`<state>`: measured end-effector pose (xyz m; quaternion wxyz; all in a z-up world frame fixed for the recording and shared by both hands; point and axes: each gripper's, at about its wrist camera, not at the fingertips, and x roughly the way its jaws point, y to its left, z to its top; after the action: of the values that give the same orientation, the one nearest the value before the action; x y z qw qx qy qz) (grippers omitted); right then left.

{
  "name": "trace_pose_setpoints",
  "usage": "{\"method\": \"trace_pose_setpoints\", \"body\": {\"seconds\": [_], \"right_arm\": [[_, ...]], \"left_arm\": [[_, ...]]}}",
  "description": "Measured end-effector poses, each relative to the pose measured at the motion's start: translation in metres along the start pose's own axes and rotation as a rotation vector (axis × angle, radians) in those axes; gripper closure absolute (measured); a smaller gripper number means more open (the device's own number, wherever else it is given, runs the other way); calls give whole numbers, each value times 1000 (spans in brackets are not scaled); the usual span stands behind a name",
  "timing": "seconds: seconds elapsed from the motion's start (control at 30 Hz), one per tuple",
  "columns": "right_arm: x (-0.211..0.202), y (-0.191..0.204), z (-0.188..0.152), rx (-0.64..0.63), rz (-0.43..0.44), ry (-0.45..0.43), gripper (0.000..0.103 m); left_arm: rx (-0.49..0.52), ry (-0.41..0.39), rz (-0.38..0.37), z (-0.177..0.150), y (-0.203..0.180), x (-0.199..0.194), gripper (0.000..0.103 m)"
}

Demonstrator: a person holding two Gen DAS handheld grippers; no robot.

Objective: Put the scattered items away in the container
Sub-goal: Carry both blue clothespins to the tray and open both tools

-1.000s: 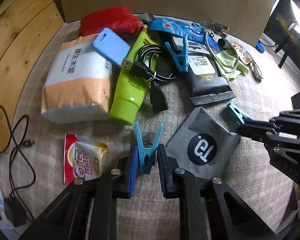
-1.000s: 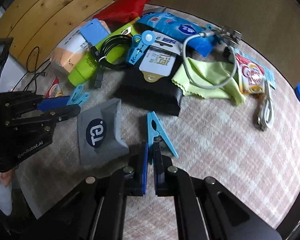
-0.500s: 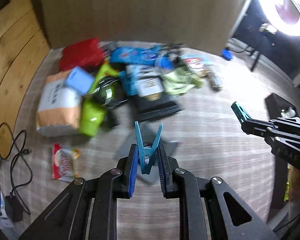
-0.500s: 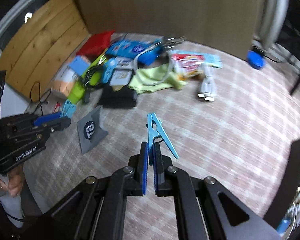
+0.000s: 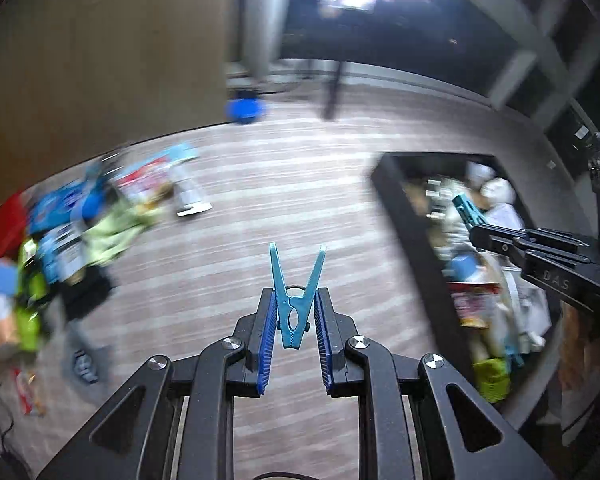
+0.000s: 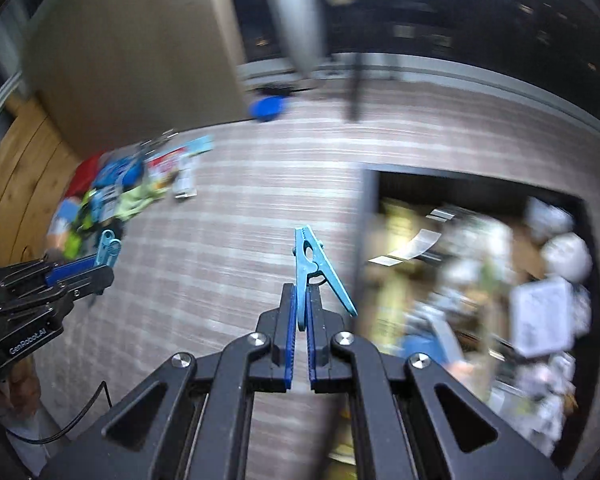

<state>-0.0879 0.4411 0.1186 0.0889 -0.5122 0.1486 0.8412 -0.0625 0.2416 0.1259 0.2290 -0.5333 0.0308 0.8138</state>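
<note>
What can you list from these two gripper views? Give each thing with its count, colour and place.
Clothespins: two, blue, one in each gripper.
Container: one, black, on the right, already holding blurred items.
Pile of scattered items: one, mixed colours, far left on the carpet, too blurred to count.
Carpet: one, striped beige.
Round object: one, blue, by the wall.
Left gripper: shut on a clothespin.
Right gripper: shut on a clothespin.

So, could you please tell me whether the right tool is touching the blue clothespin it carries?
Touching: the right wrist view shows the right tool shut on one leg of its blue clothespin.
</note>
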Motion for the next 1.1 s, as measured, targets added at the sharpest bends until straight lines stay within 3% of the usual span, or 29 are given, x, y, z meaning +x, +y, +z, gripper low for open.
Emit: {"method": "trace_pose_setpoints", "body": {"seconds": [0.33,0.63,0.67,0.7,0.77,0.83,1.1], "right_arm": [[-58,-118,-55,204,-135,-36,98],[-93,-164,-85,280,-188,-61,98],[-94,-167,-86,282,-188,-63,98],[-96,-168,-86,279,-182,-69,98],[-99,-169,-87,268,-180,-79,91],[-99,-171,-86,281,-208,-79,75],[-91,-160,-72,270,-172,-86,73]], "left_arm": [[199,32,-135,10,-137,14,85],[309,54,-207,4,-216,12,85],[314,59,-223,4,-221,12,83],[319,68,-231,3,-225,13,64],[320,47,-210,3,-228,11,45],[316,28,-174,3,-226,10,48],[234,30,-121,10,-182,8,50]]}}
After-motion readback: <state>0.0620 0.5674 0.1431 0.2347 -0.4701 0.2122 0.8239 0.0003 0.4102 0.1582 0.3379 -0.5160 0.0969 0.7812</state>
